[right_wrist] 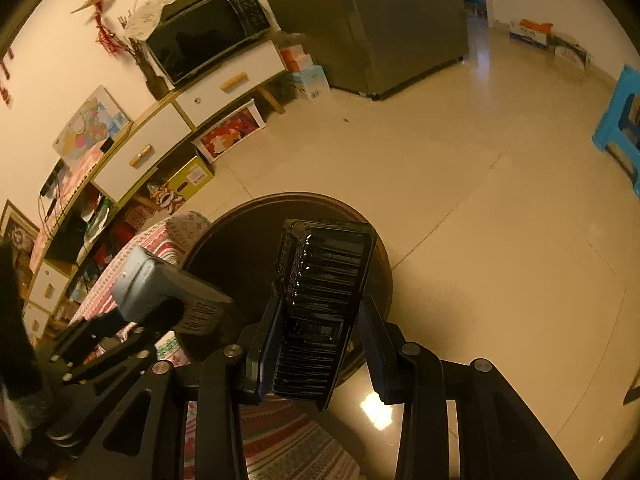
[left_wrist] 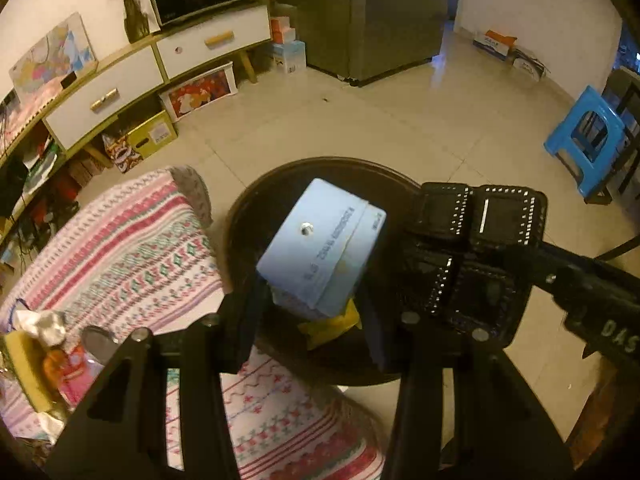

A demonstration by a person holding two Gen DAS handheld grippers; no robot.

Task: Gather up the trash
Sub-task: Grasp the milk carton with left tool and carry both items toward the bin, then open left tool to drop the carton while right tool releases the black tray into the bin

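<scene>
A round dark trash bin (left_wrist: 240, 216) stands on the floor beside the table. My left gripper (left_wrist: 310, 320) is shut on a light blue carton (left_wrist: 320, 244) and holds it over the bin's opening, with a yellow wrapper (left_wrist: 332, 326) below it inside the bin. My right gripper (right_wrist: 320, 344) is shut on a black plastic tray (right_wrist: 324, 300) and holds it above the bin (right_wrist: 224, 244). The tray also shows in the left wrist view (left_wrist: 476, 256), over the bin's right rim. The left gripper with the carton (right_wrist: 160, 284) shows at the left of the right wrist view.
A table with a pink striped cloth (left_wrist: 132, 256) lies left of the bin, with crumpled wrappers (left_wrist: 44, 328) on it. A TV cabinet (left_wrist: 132, 76), boxes, a grey fridge (left_wrist: 376, 20) and a blue stool (left_wrist: 588, 140) stand around the tiled floor.
</scene>
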